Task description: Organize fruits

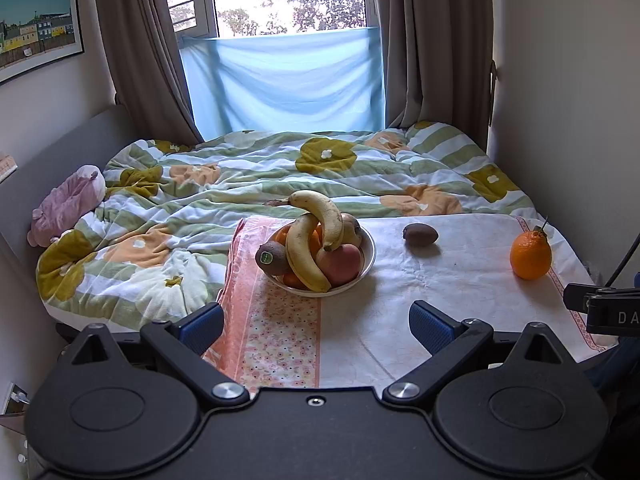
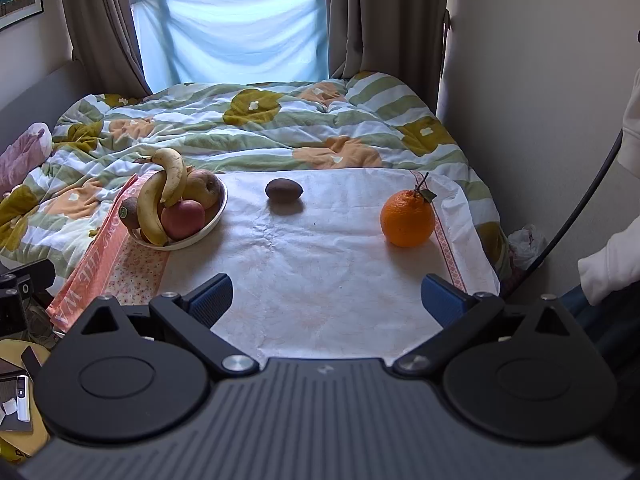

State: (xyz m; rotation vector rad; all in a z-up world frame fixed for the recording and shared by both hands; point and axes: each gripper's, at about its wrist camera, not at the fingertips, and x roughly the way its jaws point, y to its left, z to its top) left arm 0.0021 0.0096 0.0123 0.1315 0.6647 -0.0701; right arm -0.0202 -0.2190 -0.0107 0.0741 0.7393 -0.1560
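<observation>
While both hover level above the worktop (image 2: pixel 320 248), the left hand-held gripper (image 1: pixel 316 326) and right hand-held gripper (image 2: pixel 326 300) gape wide, grasping nothing.

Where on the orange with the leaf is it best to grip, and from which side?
Grip the orange around its round middle, probably coming from the front with the open right gripper. Its stem and leaf stick up on top, so avoid clamping there.

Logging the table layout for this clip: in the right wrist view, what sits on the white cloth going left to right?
Fruit bowl with bananas and apples at the left edge → loose kiwi → orange with stem and leaf near the right edge. Both loose fruits lie apart from the bowl.
</observation>
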